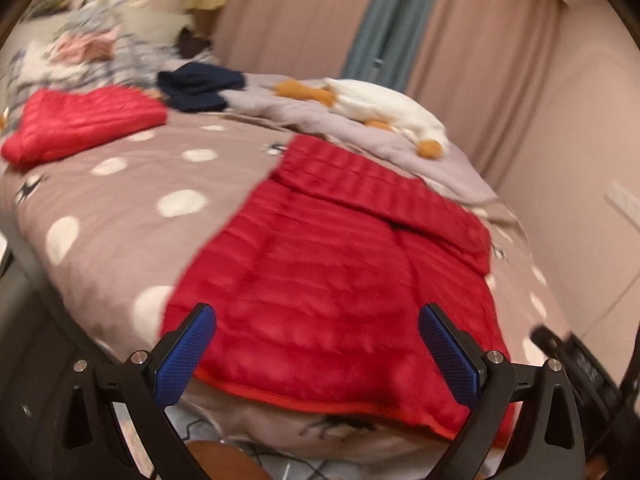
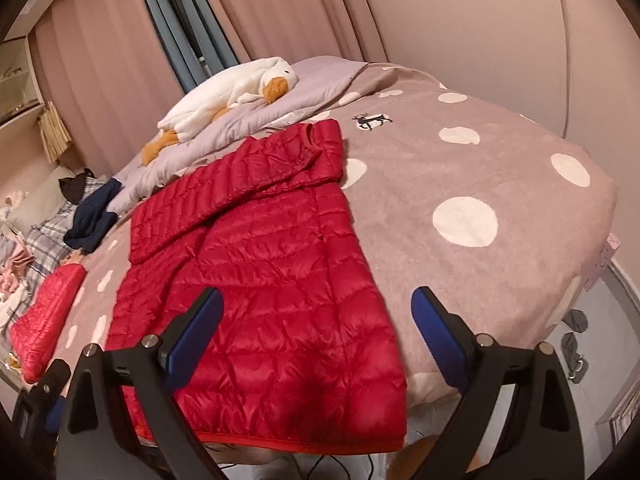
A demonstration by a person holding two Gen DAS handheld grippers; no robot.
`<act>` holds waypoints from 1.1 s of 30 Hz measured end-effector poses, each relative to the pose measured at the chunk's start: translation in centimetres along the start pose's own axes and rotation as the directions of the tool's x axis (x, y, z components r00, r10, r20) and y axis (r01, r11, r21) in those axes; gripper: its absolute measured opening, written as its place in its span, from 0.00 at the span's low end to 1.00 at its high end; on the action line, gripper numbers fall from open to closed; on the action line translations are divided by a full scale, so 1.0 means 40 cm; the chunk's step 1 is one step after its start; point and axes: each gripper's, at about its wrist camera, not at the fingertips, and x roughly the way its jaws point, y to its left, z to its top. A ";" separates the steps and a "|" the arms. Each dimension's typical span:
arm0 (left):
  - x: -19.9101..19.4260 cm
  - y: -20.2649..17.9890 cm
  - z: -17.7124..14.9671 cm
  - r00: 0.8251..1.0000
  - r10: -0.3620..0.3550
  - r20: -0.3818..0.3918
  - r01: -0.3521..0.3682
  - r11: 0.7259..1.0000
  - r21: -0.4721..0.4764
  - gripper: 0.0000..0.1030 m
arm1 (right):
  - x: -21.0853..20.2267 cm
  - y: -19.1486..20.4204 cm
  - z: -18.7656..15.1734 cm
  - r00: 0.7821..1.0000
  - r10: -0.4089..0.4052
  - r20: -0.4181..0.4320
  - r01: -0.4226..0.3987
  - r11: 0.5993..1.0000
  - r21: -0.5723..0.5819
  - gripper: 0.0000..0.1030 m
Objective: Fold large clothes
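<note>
A red quilted down jacket (image 1: 332,280) (image 2: 256,280) lies flat on the bed, hem toward me, with one sleeve folded across its upper part. My left gripper (image 1: 316,320) hangs open just above the hem, its blue pads (image 1: 186,354) spread wide and holding nothing. In the right wrist view my right gripper (image 2: 316,304) is open as well, over the jacket's right side near the hem, nothing between its pads (image 2: 196,336). The other gripper shows at the edge of each view (image 1: 576,364) (image 2: 36,404).
The bed carries a mauve blanket with white dots (image 2: 464,220). A second red folded garment (image 1: 80,124) (image 2: 44,320) lies further left, beside dark navy clothes (image 1: 200,86) and a heap of plaid and pink laundry (image 1: 84,52). A white plush goose (image 2: 224,92) rests on a grey cover. Curtains and wall lie behind.
</note>
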 end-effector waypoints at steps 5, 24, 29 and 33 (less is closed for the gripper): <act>0.023 -0.034 -0.026 0.998 -0.036 -0.042 0.039 0.997 0.068 0.97 | 0.007 -0.017 0.000 0.999 -0.050 -0.003 0.050 0.998 0.047 0.92; 0.123 0.127 -0.043 0.989 0.074 -0.131 -0.087 0.991 -0.099 0.97 | 0.028 -0.025 -0.031 0.992 -0.124 -0.019 0.125 0.989 0.083 0.92; 0.111 0.159 -0.009 0.994 0.089 -0.057 -0.094 0.991 -0.094 0.97 | 0.030 0.015 -0.029 0.995 -0.103 0.003 0.103 0.995 0.009 0.92; 0.101 0.193 0.025 0.994 0.108 0.006 -0.107 0.990 -0.086 0.97 | 0.042 0.006 -0.015 0.996 -0.088 0.019 0.088 0.996 0.013 0.92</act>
